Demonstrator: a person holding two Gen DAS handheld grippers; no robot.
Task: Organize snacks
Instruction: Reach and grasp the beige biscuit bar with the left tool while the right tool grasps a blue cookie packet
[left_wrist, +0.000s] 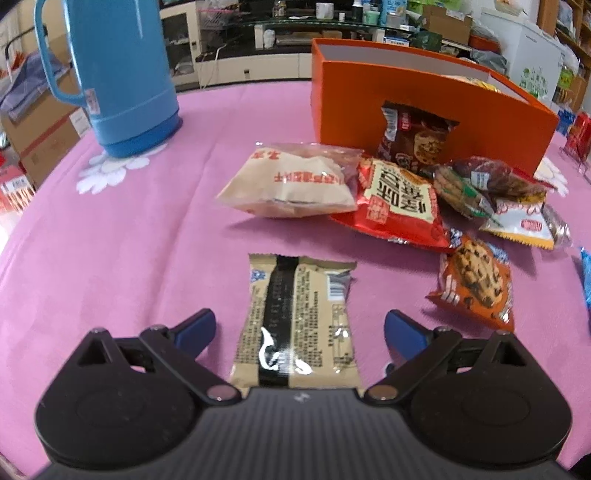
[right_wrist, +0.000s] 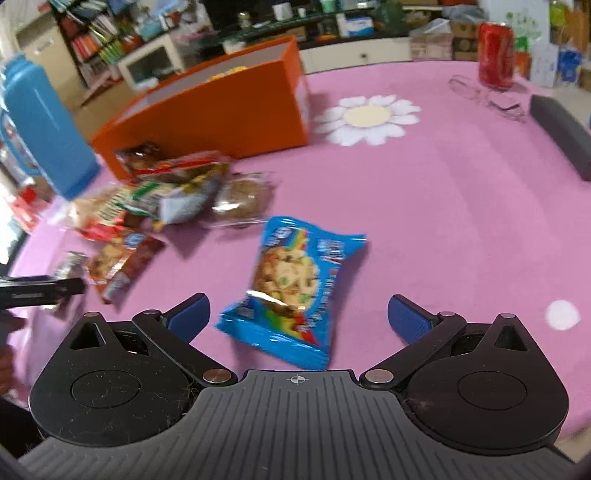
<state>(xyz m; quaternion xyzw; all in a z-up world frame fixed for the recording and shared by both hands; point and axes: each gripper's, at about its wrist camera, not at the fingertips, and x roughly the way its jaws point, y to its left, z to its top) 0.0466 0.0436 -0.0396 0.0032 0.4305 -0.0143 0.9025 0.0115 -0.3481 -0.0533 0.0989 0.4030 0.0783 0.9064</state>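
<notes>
Pink cloth covers the desk (left_wrist: 110, 240). Nearest, my left tongs (left_wrist: 299, 330) gape around a beige wafer packet (left_wrist: 295, 321); my right tongs (right_wrist: 299, 315) gape over a blue cookie packet (right_wrist: 295, 291). Both look light, crinkly, slippery and crushable, so I'd pinch across their middles gently. Farther off, the orange box (left_wrist: 351, 92) waits.

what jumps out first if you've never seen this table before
The bright orange box standing open-topped at the back of the pink tablecloth, with a heap of snack packets spilled in front of it. To its left stands a tall blue thermos jug. Nearest, each open gripper frames one packet: the left gripper a beige wrapper, the right gripper a blue cookie pack.
</notes>
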